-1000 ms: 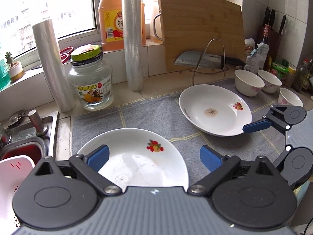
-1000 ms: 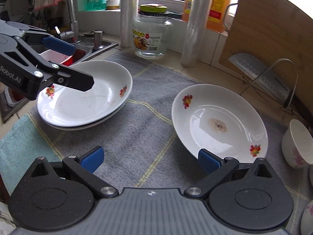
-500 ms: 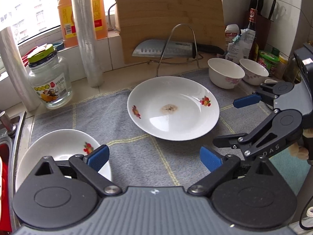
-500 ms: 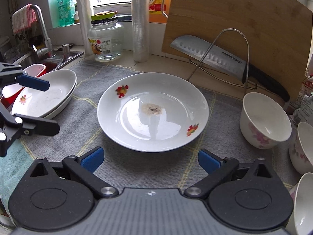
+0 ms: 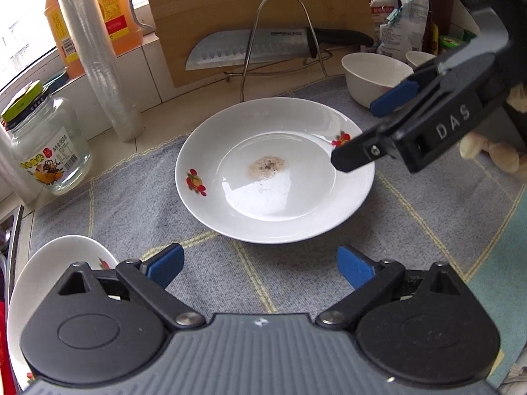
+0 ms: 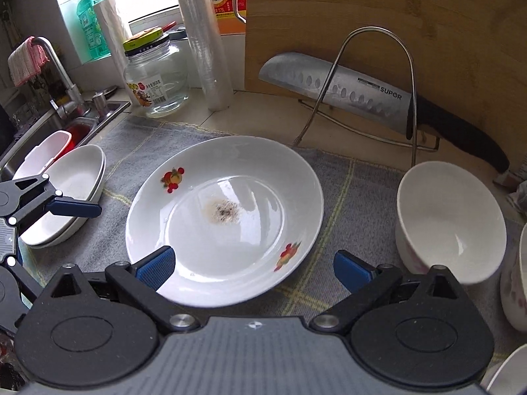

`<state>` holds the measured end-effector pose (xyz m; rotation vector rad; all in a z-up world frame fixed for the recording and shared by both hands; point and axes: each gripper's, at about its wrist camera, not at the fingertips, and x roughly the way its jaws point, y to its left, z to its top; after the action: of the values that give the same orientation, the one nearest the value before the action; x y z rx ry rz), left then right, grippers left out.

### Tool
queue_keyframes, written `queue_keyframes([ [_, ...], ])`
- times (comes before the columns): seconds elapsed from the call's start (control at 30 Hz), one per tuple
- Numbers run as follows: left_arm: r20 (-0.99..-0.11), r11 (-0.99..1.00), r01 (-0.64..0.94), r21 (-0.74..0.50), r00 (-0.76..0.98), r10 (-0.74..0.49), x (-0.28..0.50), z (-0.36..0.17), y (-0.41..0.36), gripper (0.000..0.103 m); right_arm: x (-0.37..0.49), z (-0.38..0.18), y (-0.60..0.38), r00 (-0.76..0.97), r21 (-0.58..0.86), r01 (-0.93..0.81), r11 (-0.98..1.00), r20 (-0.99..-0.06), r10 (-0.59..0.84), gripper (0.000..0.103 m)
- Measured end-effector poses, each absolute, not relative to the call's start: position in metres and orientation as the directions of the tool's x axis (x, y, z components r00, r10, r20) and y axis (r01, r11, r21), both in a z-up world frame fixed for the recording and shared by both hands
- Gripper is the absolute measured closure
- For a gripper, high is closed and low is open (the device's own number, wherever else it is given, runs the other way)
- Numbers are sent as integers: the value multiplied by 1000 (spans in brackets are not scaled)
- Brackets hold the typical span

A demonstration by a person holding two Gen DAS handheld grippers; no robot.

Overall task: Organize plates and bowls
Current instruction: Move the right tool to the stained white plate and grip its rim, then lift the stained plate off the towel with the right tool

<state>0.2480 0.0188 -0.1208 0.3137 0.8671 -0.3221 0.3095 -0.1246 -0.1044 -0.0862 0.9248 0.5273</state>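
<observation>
**Both grippers shifted from the stacked plates to the single plate**

Both views have swung right since a second ago: stacked plates [image 6: 66,194] filled the left wrist view then, now only a sliver shows at its lower left corner, and the single plate [image 5: 275,169] sits centre frame in both views.

Left gripper [image 5: 260,268]: jaws wide apart, nothing between them, hovering over the grey mat [image 5: 131,204] just short of the plate's near rim. Right gripper [image 6: 253,265]: jaws also spread, empty; its left pad overlaps the plate's near rim in the picture, contact can't be told.

Plate: white, fruit decals, brown stain in the middle, flat on the mat. Stacked plates lie at the mat's left end beside the sink [image 6: 75,121]. White bowl [image 6: 448,220] stands right of the plate, more bowls partly cut off at the right edge.

Behind: cleaver [image 6: 336,92] on a wire rack against a wooden cutting board [image 6: 411,16], glass jar [image 6: 154,75], roll of film [image 6: 204,39].
</observation>
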Motion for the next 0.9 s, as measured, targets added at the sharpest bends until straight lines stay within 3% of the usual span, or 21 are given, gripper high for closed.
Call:
queue_keyframes([
  [0.47, -826, 871, 475, 124, 536, -175, 278, -136, 22, 4, 406, -118, -104, 322, 179, -485, 856, -874, 365, 0],
  [0.9, -836, 846, 522, 107, 508, -208, 293, -142, 19, 4, 422, -125, -99, 250, 188, -575, 796, -887, 389, 3],
])
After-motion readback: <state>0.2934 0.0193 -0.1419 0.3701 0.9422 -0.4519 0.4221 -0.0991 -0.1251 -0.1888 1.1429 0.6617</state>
